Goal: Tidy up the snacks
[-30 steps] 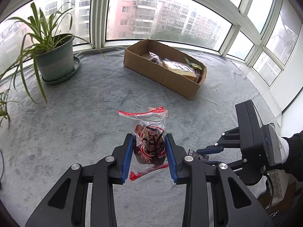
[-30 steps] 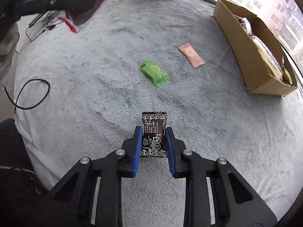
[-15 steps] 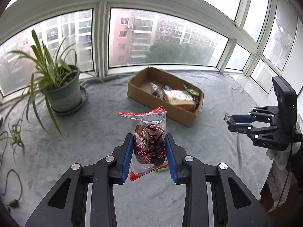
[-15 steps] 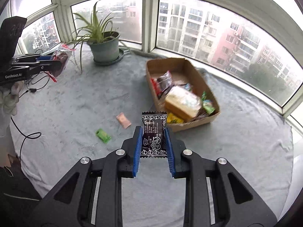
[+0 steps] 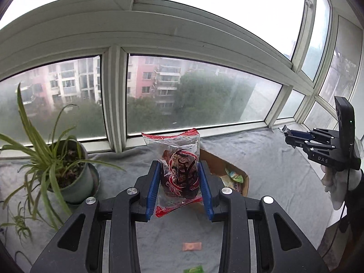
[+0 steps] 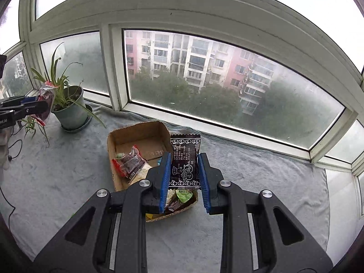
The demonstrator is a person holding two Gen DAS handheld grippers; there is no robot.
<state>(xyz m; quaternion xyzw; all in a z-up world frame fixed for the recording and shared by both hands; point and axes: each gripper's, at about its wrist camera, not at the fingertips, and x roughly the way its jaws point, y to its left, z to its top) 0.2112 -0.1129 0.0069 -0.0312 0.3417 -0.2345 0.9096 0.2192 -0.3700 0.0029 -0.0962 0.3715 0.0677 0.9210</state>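
The left gripper [image 5: 179, 186] is clamped on a clear snack bag with red print [image 5: 179, 170], its blue pads pressing the bag's dark, bulging middle while the crimped red top stands upright above the jaws. The right gripper [image 6: 184, 175] is clamped on a flat black sachet with white print [image 6: 185, 159], held upright by its two long edges. Both packets are carried in the air above the grey cloth-covered tabletop [image 6: 261, 182]. Just below the left gripper, in the left wrist view, a small pink sachet [image 5: 192, 246] lies flat on the cloth, and a green packet [image 5: 193, 269] shows at the bottom edge. Beyond the right gripper's fingers sits the open cardboard box [image 6: 138, 134], which already holds a bag of dark red snacks [image 6: 129, 162], a green-wrapped piece [image 6: 184, 196] and other packets partly hidden by the gripper; its far end shows bare cardboard. In the left wrist view the box is mostly hidden behind the held bag. Farther off to the left stands a potted plant [image 6: 68, 109] on a saucer, near the window sill. Behind everything runs the curved window [image 6: 204, 79] with apartment blocks and trees outside.
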